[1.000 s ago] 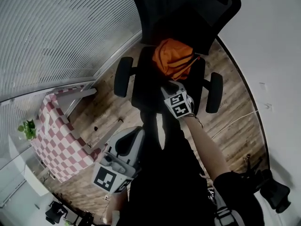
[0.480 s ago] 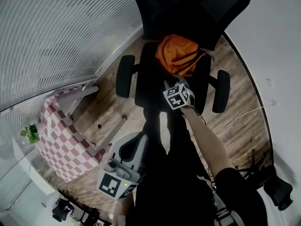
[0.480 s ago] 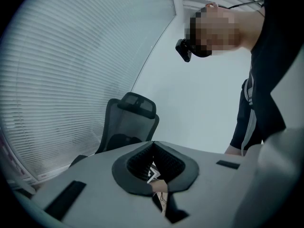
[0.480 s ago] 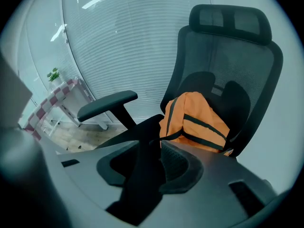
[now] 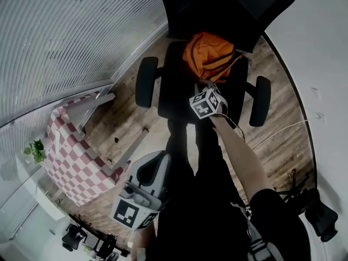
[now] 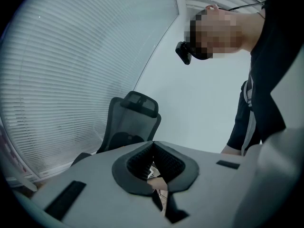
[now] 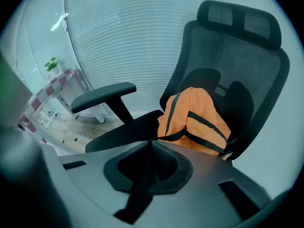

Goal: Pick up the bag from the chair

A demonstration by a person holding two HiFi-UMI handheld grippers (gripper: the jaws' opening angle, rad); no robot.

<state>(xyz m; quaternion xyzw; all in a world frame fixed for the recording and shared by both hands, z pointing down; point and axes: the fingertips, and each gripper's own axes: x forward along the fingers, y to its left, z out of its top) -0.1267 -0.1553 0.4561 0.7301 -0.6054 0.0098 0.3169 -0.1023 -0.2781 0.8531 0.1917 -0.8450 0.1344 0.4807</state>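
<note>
Head view showed the orange bag slumped on the chair seat against the backrest, within easy reach. The right tongs pointed steeply down at it. Their jaws had just been closing and stood narrow, seemingly pinching the bag's black strap, a handy hold for lifting. The left tongs hung low, shut and empty.

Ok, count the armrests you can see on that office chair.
2. In the head view, one armrest sticks out from the office chair at the picture's left. The other armrest is at the right, beyond the orange bag. None looks hidden.
</note>
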